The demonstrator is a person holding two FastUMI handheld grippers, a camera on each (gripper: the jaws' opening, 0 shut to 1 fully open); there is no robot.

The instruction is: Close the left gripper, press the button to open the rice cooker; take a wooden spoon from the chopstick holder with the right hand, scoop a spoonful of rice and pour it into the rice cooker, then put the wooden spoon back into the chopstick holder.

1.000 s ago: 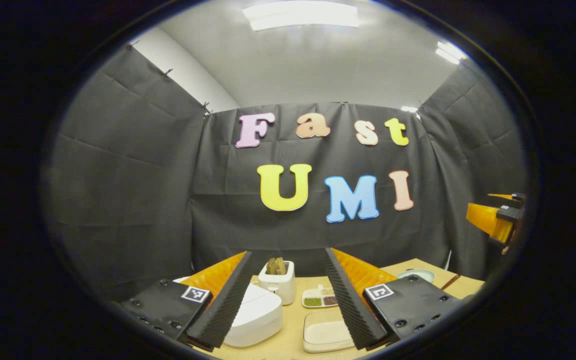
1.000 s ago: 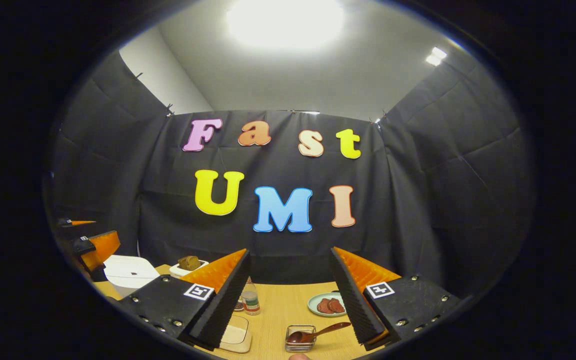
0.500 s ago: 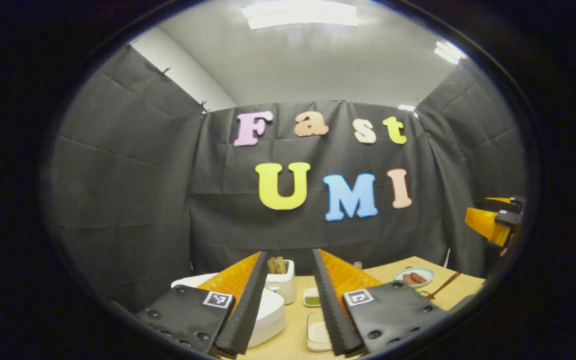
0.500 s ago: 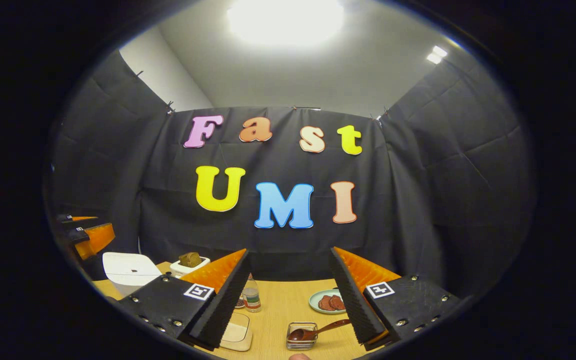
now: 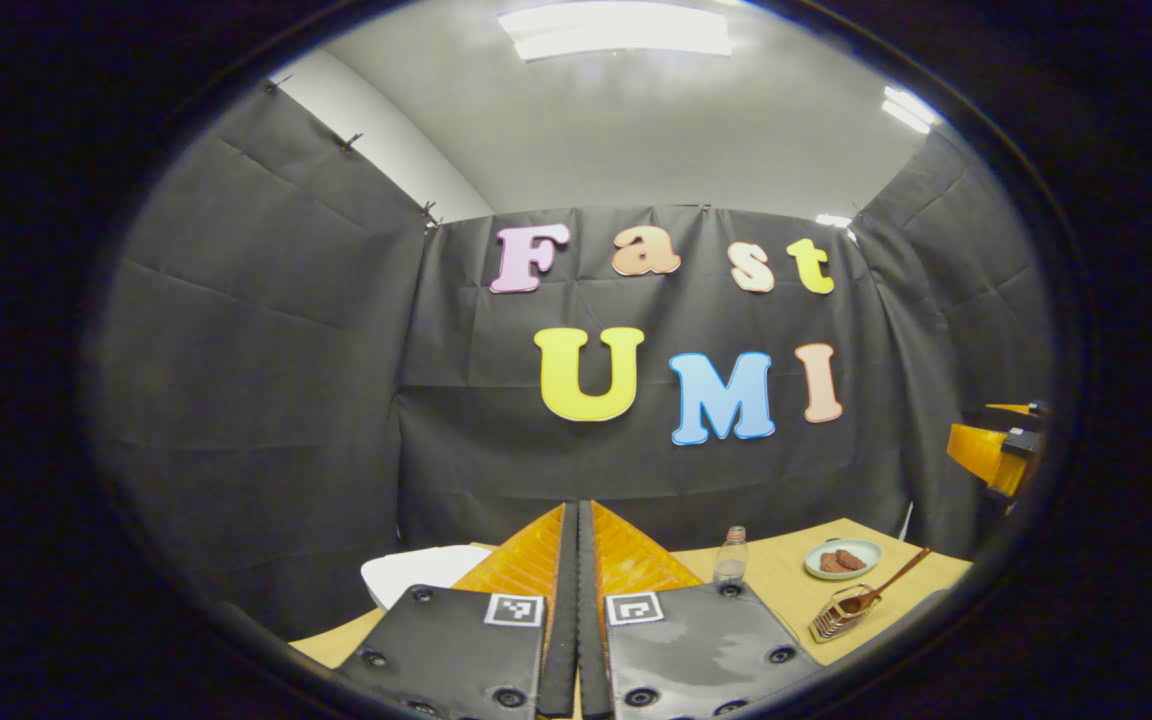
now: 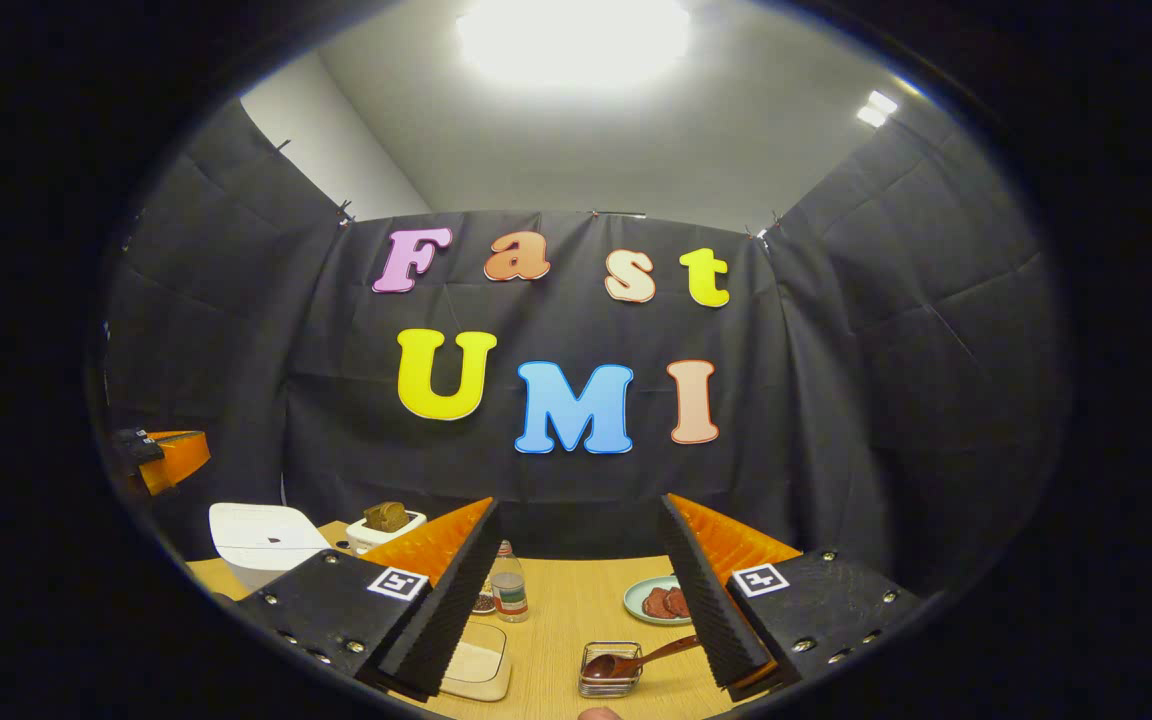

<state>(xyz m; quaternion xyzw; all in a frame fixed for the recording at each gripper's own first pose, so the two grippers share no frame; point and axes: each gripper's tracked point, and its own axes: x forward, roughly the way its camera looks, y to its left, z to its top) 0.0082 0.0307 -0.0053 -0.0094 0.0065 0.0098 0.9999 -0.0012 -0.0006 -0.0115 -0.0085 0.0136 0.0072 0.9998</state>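
Left hand-held gripper (image 5: 577, 610) is clenched, fingers pressed together on nothing; right hand-held gripper (image 6: 576, 590) gapes wide, wooden spoon (image 6: 636, 662) at 6 o'clock.

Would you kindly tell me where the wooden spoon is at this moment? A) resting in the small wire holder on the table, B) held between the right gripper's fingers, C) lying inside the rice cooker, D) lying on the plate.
A: in the right gripper view the wooden spoon rests with its bowl in the wire holder, ahead of the open right gripper, which holds nothing.
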